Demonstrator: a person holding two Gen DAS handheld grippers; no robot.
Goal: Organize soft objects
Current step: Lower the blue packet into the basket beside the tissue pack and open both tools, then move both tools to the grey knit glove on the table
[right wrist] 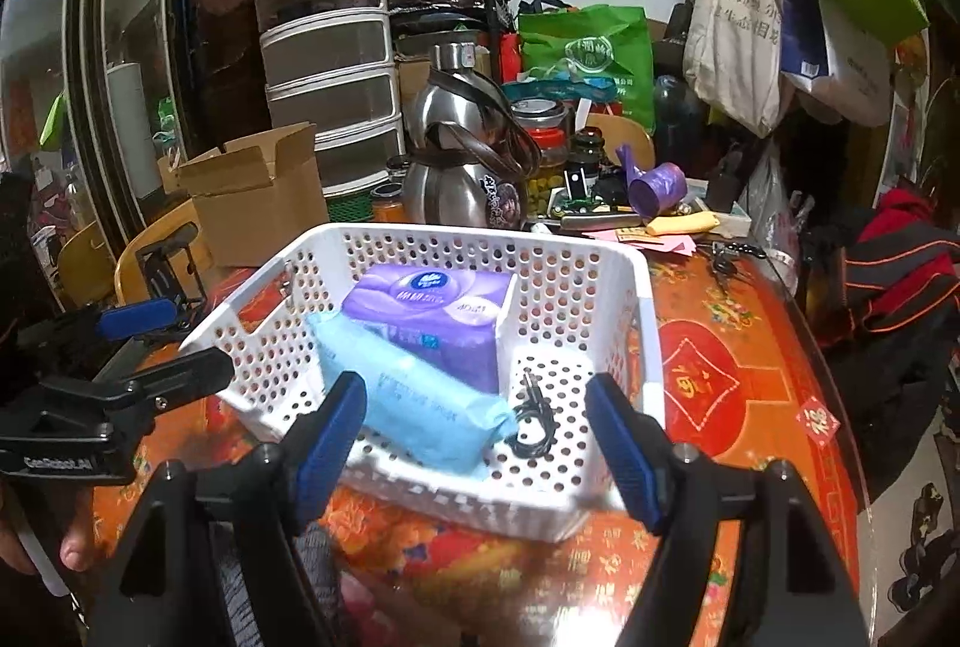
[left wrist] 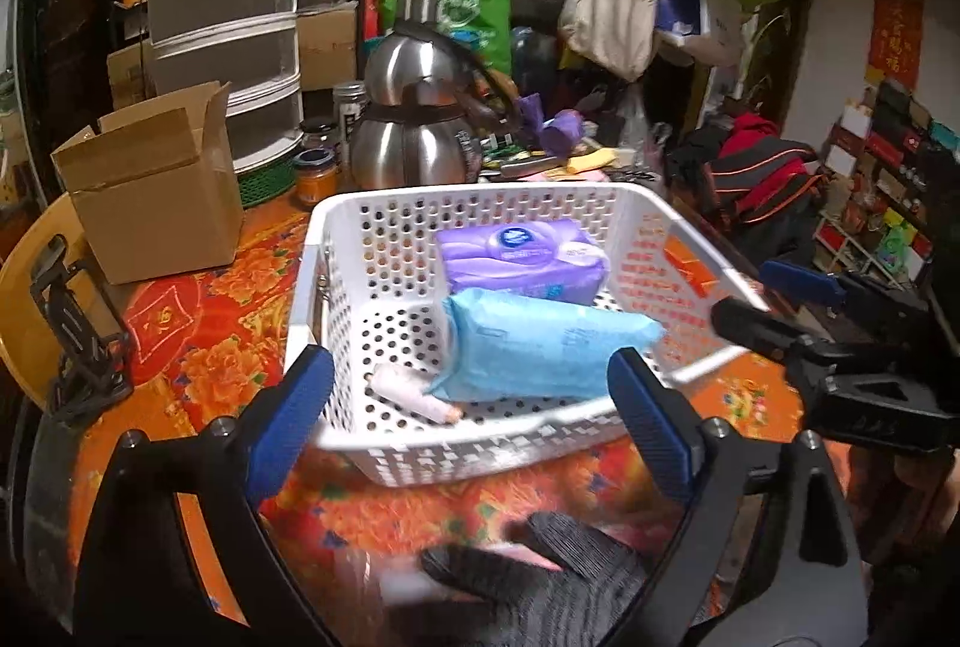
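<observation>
A white perforated basket (left wrist: 360,299) (right wrist: 576,281) stands on the red and orange tablecloth. In it lie a purple soft pack (left wrist: 522,251) (right wrist: 432,305), a light blue soft pack (left wrist: 540,347) (right wrist: 408,395) leaning on it, a small white roll (left wrist: 408,389) and a black cable (right wrist: 531,419). My left gripper (left wrist: 471,407) is open and empty, just in front of the basket's near rim. My right gripper (right wrist: 477,440) is open and empty over the near rim. A dark knitted cloth (left wrist: 558,575) lies on the table below the left gripper.
An open cardboard box (left wrist: 156,185) (right wrist: 258,197) stands left of the basket. A steel kettle (left wrist: 414,119) (right wrist: 462,149), jars and a stack of plastic drawers (left wrist: 228,17) crowd the back. Bags hang at the upper right. A bare hand (right wrist: 66,539) shows at the left.
</observation>
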